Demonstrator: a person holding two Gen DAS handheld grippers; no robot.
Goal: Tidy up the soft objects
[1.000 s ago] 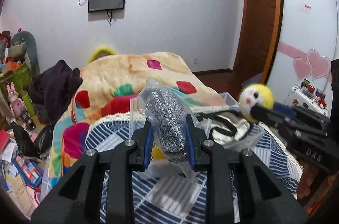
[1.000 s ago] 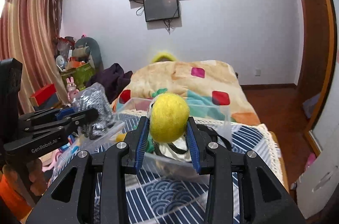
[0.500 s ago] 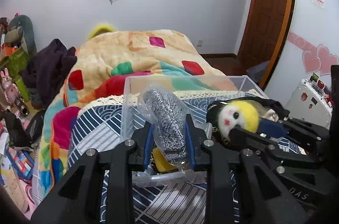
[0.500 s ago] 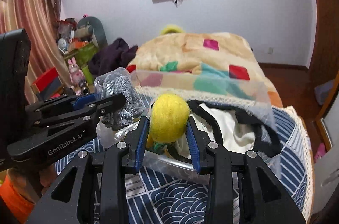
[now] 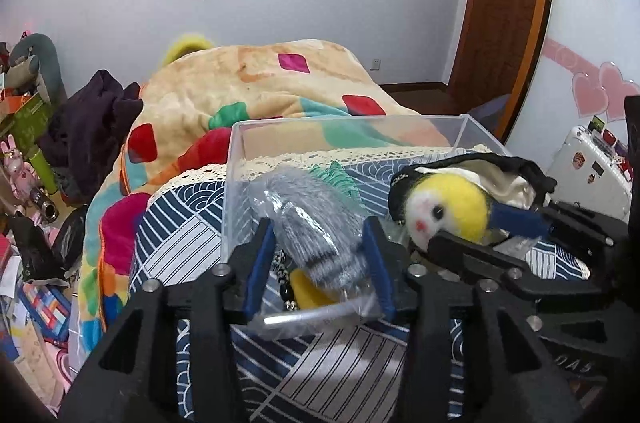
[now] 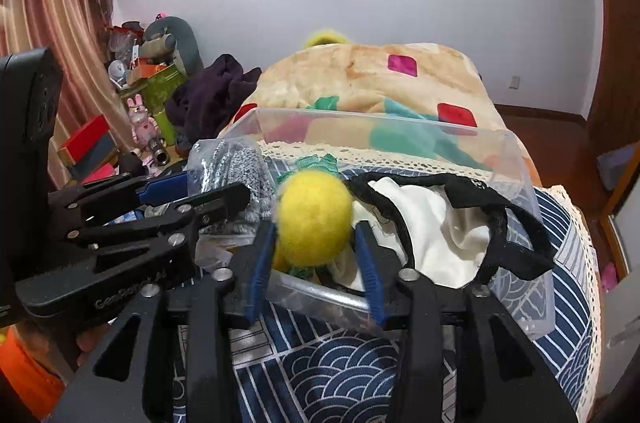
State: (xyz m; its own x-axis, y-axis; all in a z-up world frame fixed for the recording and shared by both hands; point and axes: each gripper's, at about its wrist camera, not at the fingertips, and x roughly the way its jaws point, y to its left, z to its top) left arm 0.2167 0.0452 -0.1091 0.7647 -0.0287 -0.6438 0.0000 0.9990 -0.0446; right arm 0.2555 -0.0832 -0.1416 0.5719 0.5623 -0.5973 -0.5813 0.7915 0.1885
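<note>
- The left wrist view alone shows the yellow felt doll's point(image 5: 444, 211) white face with dark eyes; the right wrist view shows only its plain yellow back point(image 6: 314, 219).
- Only the right wrist view shows the white garment with black trim point(image 6: 424, 223) spread inside the clear plastic bin point(image 6: 520, 159), just right of the right gripper's point(image 6: 316, 243) fingers.
- Beyond both sets of fingers lie the colourful blanket point(image 5: 256, 83) and a dark purple cloth heap point(image 5: 92, 127).
- The left gripper point(image 5: 318, 251) is clamped on a bagged grey knit item point(image 5: 316, 223), over the bin's near edge.
- The right gripper's blue pads point(image 6: 366, 263) pinch the doll above the bin's near wall.
</note>
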